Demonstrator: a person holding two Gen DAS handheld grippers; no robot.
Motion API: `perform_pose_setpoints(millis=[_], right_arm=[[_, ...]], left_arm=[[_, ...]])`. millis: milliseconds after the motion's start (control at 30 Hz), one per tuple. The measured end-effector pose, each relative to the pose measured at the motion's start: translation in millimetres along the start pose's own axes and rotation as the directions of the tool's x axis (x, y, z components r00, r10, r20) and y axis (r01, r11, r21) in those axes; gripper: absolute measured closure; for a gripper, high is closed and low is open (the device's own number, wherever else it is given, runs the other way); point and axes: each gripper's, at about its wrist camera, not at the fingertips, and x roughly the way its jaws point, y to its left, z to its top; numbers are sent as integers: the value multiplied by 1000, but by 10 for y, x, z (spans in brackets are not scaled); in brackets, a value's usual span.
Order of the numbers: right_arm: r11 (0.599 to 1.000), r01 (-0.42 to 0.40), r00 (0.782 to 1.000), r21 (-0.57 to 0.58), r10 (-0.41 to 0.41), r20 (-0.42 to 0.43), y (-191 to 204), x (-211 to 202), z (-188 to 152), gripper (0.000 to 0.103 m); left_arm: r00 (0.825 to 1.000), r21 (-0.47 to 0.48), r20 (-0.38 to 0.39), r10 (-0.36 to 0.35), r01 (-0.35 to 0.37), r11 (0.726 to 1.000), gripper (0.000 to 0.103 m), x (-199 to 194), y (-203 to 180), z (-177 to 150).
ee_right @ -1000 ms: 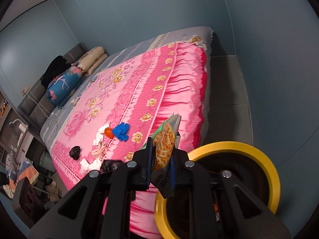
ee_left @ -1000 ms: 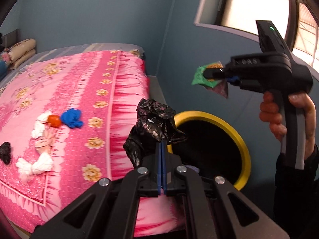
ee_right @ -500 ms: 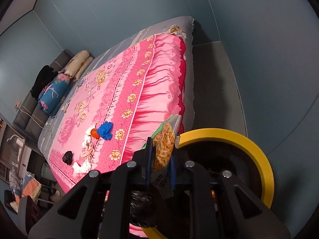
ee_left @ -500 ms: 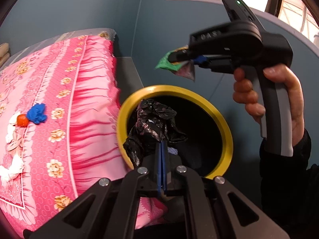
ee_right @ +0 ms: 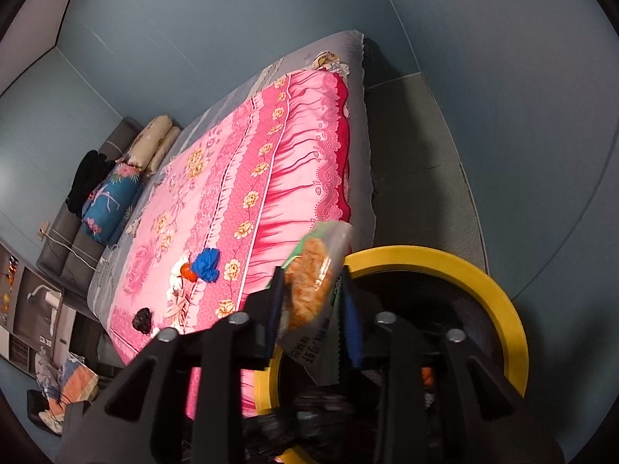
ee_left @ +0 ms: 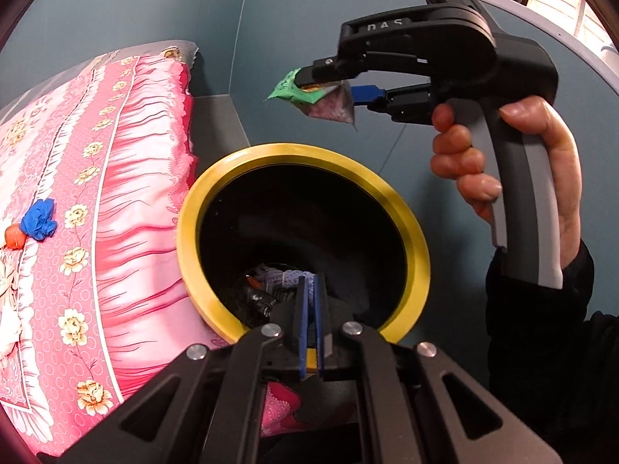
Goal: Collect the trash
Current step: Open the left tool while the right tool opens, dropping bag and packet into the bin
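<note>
A black trash bin with a yellow rim [ee_left: 418, 239] stands beside the bed; it also shows in the right wrist view [ee_right: 499, 294]. My left gripper [ee_left: 308, 282] is over the bin mouth, its blue pads slightly apart with nothing between them. A black plastic bag [ee_left: 259, 301] lies inside the bin among other trash. My right gripper [ee_right: 313, 290] is open above the bin, and a green snack wrapper [ee_right: 309, 286] sits loose between its parted fingers; the wrapper also shows in the left wrist view [ee_left: 309, 92].
A pink flowered bedspread [ee_right: 232, 178] covers the bed. On it lie a blue crumpled piece [ee_right: 207, 265], an orange piece [ee_right: 186, 269], white tissue and a black lump [ee_right: 142, 319]. Pillows [ee_right: 112, 201] lie at the bed's far end. Blue walls stand close behind the bin.
My left gripper moved over the bin and let go of the black bag, which now lies inside. My right gripper's fingers have parted around the wrapper.
</note>
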Motion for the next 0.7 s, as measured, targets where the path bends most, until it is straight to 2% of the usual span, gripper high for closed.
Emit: perform_pose_setpoints(millis=[100, 167, 200, 233, 400, 700], right_arm=[[1000, 3, 1000, 15, -3, 11, -30, -30, 15, 64], [1000, 9, 1000, 19, -10, 17, -48, -56, 30, 62], [1000, 12, 1000, 22, -13, 19, -53, -60, 38, 61], [999, 15, 1000, 28, -16, 22, -61, -70, 45, 60], [999, 24, 999, 37, -25, 35, -84, -121, 79, 52], [1000, 17, 999, -6, -17, 49, 60, -200, 93, 39]], left_arm=[[1000, -2, -1, -11, 11, 1000, 100, -15, -11, -8], [1000, -11, 5, -11, 11, 1000, 87, -39, 9, -18], [1000, -17, 12, -5, 6, 1000, 73, -59, 26, -24], [1000, -24, 23, 2, -1, 1000, 65, -88, 50, -27], [998, -60, 56, 29, -25, 998, 56, -238, 183, -32], [993, -115, 104, 50, -38, 993, 49, -463, 406, -40]])
